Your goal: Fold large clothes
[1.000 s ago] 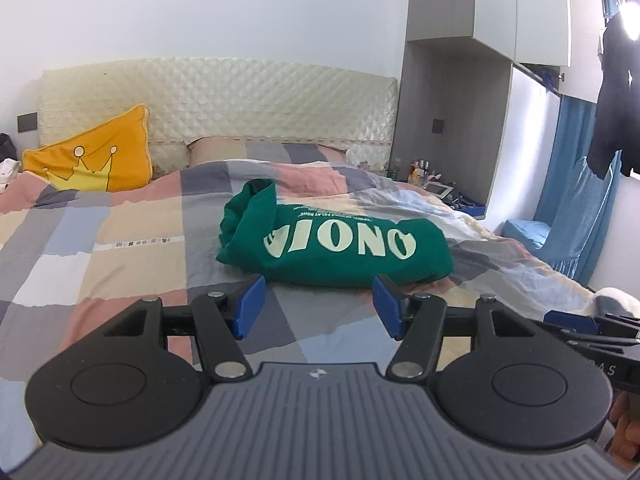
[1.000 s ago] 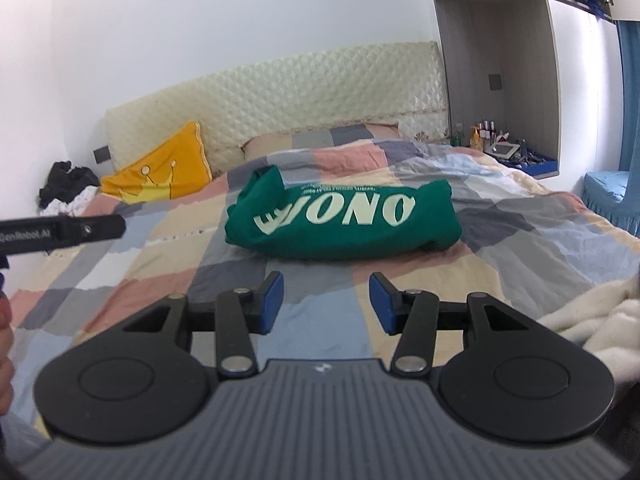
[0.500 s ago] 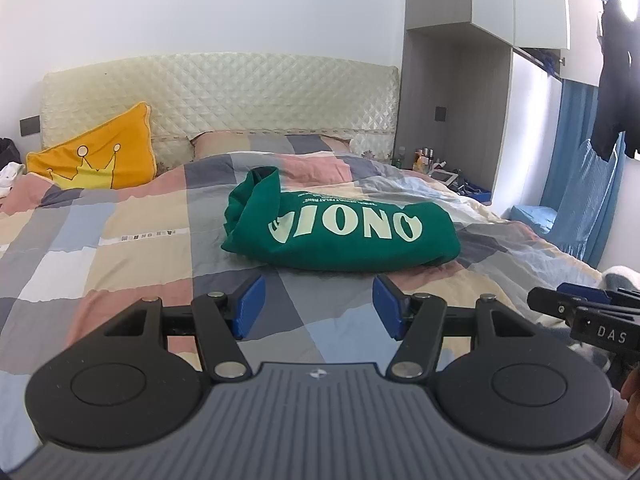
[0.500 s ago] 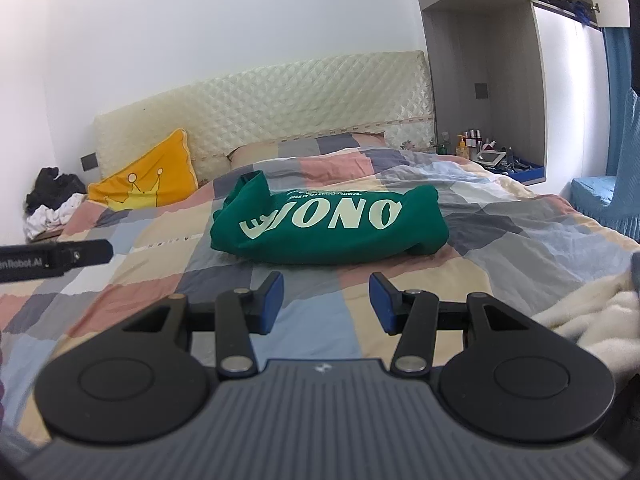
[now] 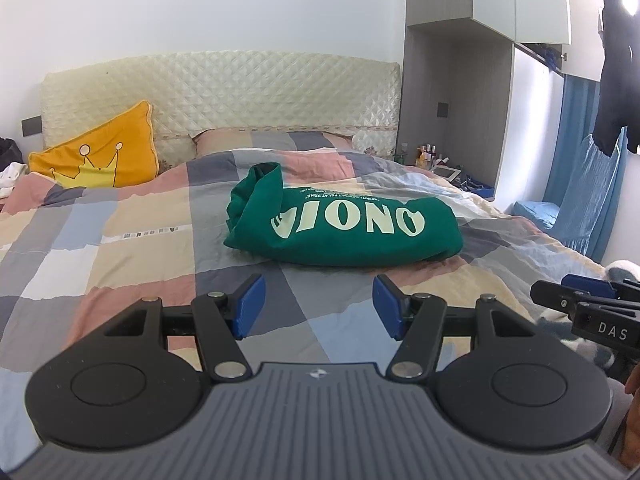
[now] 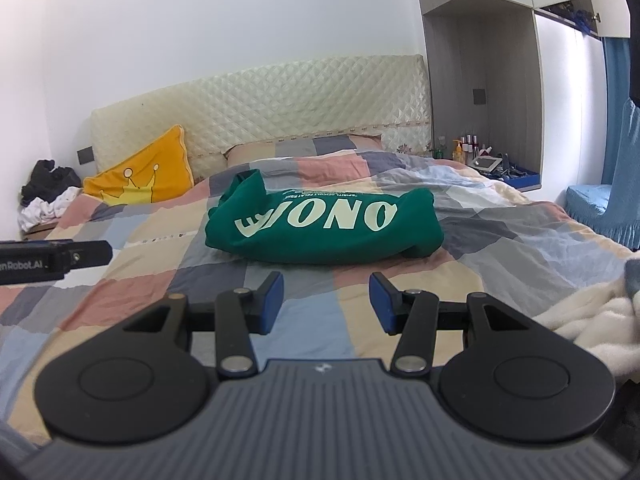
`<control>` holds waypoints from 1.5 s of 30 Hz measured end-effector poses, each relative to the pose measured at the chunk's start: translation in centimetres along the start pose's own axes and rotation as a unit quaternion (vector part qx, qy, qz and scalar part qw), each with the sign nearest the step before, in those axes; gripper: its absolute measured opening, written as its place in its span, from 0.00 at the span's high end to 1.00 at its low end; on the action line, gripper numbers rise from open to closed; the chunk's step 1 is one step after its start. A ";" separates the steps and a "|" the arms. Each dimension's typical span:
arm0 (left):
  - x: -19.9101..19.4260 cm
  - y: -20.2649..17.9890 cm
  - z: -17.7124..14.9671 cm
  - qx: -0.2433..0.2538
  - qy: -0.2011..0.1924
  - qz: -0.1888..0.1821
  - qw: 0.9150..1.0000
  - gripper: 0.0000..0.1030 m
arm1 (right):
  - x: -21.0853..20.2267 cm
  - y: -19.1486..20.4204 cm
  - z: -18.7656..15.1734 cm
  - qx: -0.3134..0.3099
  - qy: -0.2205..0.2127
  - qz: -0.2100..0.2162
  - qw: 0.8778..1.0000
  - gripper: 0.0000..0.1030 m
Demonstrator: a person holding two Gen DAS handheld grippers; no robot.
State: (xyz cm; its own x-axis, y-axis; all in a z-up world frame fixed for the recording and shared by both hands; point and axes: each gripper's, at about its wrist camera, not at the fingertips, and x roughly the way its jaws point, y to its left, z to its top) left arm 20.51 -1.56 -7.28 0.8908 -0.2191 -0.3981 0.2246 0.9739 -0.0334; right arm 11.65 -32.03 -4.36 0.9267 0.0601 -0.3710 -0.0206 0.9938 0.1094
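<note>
While both hover apart, left hand-held gripper (image 5: 319, 306), right hand-held gripper (image 6: 326, 303), green garment (image 5: 344, 226) bundled on bed (image 5: 120, 240).

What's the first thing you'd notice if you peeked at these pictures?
The bright green shirt with big pale letters, lying bunched in the middle of the checkered bedspread. Next, the yellow crown pillow leaning on the headboard at the far left. Up close, both grippers hang open short of the shirt, the left gripper and the right gripper.

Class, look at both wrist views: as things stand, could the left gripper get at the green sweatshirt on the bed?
Probably yes. The left gripper is open, holds nothing and points at the green sweatshirt; only bare quilt lies between them. The right gripper stays off to the side.
</note>
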 end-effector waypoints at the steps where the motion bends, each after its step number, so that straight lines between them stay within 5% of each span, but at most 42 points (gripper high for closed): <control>1: 0.1 0.1 0.0 -0.001 0.000 0.001 1.000 0.37 | 0.0 0.1 0.0 -0.003 0.000 -0.001 1.000 0.50; 25: 0.3 0.3 -1.2 -0.007 0.008 0.007 1.000 0.31 | -0.1 0.5 -0.3 -0.005 0.001 -0.008 1.000 0.50; 34: 0.5 0.3 -1.3 -0.004 0.009 0.009 1.000 0.19 | 0.0 0.4 -0.4 -0.005 0.000 -0.009 1.000 0.50; 36: 0.5 0.4 -1.3 -0.007 0.008 0.009 1.000 0.09 | -0.1 0.4 -0.4 -0.004 0.001 -0.009 1.000 0.50; 45: 0.6 0.0 -1.3 -0.001 0.011 0.018 1.000 0.03 | 0.0 0.4 -0.5 -0.002 0.002 -0.010 1.000 0.50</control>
State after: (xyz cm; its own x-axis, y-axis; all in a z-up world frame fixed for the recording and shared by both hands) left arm 20.56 -1.57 -8.70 0.8894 -0.1830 -0.4190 0.1919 0.9812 -0.0211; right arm 11.49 -31.59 -4.80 0.9254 0.0396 -0.3768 -0.0028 0.9952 0.0976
